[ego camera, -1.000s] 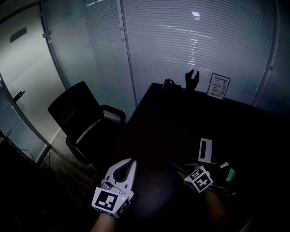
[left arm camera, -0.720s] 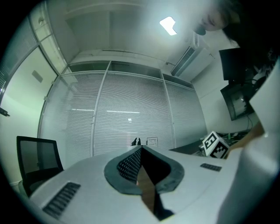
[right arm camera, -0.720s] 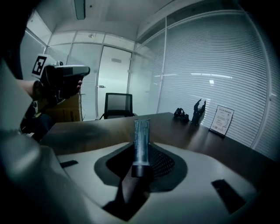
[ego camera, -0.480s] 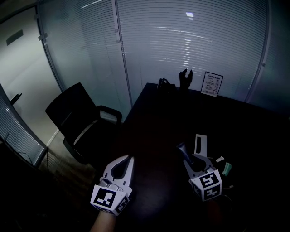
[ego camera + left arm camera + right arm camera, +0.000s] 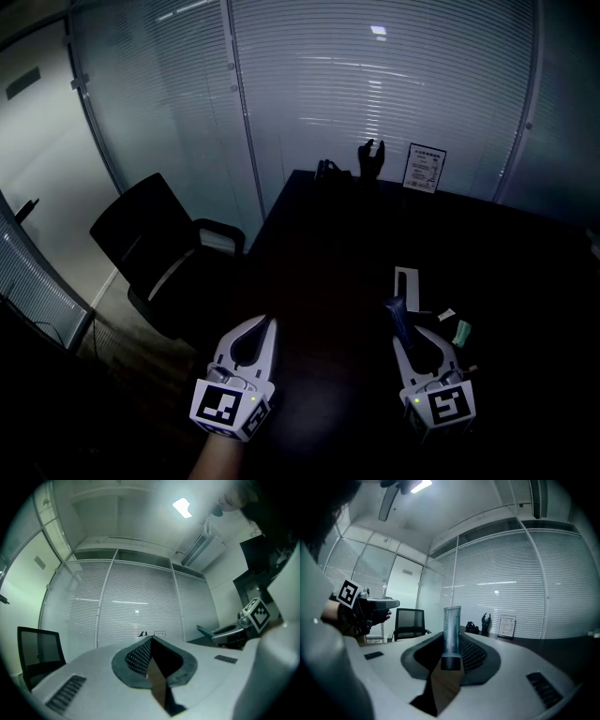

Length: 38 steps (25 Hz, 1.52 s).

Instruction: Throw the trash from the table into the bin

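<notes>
Our right gripper (image 5: pixel 410 335) grips a pale tube (image 5: pixel 452 629) with a dark cap and holds it above the near right part of the tabletop (image 5: pixel 328 234). Our left gripper (image 5: pixel 266 323) has its jaws together on nothing, by the tabletop's left edge. Past that edge a black chair (image 5: pixel 155 239) stands close to the table, in front of the glass wall (image 5: pixel 375 84) with blinds. Open dark surface runs from our grippers to the far edge. On the tabletop just beyond and right of the tube lie a white strip (image 5: pixel 405 284), a small white scrap (image 5: pixel 446 316) and a green piece (image 5: pixel 461 331). At the far edge stand a framed card (image 5: pixel 423 168) and a dark figurine (image 5: pixel 371 157).
</notes>
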Each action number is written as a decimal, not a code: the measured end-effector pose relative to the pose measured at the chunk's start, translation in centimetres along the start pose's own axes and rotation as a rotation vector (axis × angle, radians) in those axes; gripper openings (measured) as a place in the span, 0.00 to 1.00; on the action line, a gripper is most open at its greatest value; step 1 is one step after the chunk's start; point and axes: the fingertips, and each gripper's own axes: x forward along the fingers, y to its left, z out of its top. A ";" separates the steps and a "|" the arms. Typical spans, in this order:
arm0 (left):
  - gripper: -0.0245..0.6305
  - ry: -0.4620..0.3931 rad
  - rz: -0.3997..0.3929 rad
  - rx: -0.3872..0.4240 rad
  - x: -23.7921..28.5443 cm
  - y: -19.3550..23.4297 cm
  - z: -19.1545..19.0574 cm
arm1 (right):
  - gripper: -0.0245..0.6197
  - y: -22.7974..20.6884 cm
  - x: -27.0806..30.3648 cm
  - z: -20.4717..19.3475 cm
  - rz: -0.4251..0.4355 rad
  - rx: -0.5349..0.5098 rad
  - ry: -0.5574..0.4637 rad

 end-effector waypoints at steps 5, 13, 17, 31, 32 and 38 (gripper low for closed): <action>0.04 -0.019 -0.047 -0.010 -1.2 -1.1 -0.6 | 0.21 0.6 -2.9 0.8 -0.048 0.012 -0.014; 0.04 -0.038 -0.075 -0.007 -4.4 -2.7 0.8 | 0.21 1.9 -7.0 1.9 -0.102 -0.015 -0.043; 0.04 -0.030 -0.077 -0.001 -7.0 -3.5 1.4 | 0.21 3.0 -9.5 2.0 -0.128 -0.024 -0.051; 0.04 -0.052 -0.173 -0.009 -18.1 -7.5 2.1 | 0.21 9.9 -21.2 1.2 -0.230 -0.042 -0.062; 0.04 -0.053 -0.185 -0.010 -18.8 -8.0 2.2 | 0.21 10.2 -22.3 1.1 -0.244 -0.040 -0.062; 0.04 -0.056 -0.260 -0.017 -21.3 -11.1 2.6 | 0.21 11.1 -27.9 0.9 -0.318 -0.035 -0.053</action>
